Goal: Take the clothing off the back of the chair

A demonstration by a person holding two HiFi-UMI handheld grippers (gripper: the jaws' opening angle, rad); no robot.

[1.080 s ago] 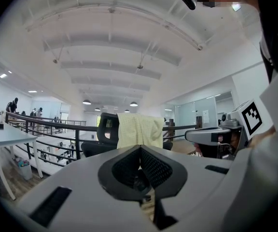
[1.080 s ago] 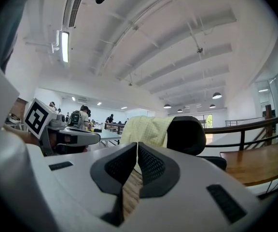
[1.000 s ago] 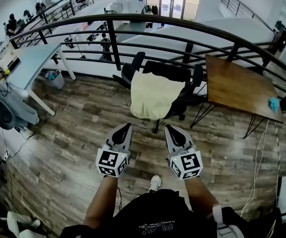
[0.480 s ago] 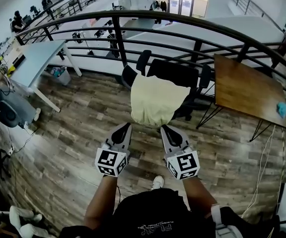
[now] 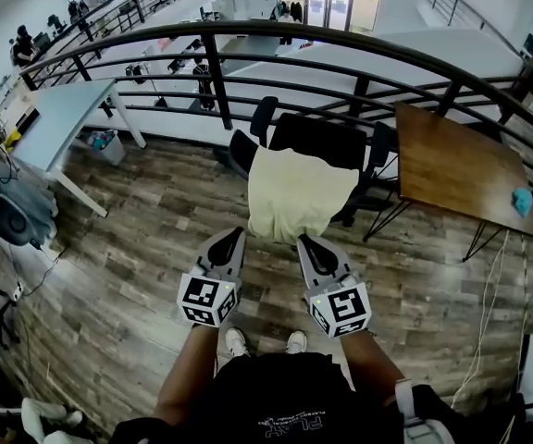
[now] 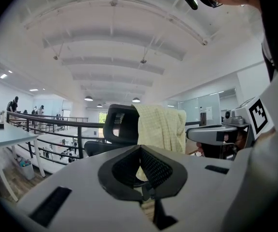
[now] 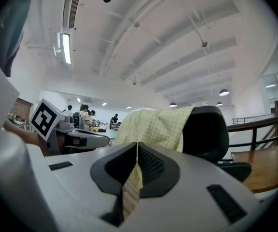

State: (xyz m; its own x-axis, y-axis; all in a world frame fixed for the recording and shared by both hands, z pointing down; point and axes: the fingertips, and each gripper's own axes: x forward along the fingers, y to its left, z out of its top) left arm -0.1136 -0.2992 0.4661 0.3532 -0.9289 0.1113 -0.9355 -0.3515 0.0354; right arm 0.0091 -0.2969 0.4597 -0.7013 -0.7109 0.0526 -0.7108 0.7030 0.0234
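**Two closed grippers nearing the draped chair**

Both grippers are advancing side by side. The left gripper [image 5: 233, 237] and the right gripper [image 5: 304, 241] are now sitting just short of the hanging hem of the pale yellow clothing [image 5: 294, 192], where a second ago a wider band of wooden floor [image 5: 155, 211] was showing in between. The clothing is lying over the top edge of the chair [image 5: 322, 135] back. It is covering the left part, as the head view shows it, and hanging down the rear face toward the person, leaving the right corner of the black backrest bare. Each gripper's jaws are pressing together with nothing between them, and neither is touching the fabric yet. The approach is looking nearly finished. By my judgement, the jaws are going to need spreading before either can pinch the cloth near that top edge and lift it clear.
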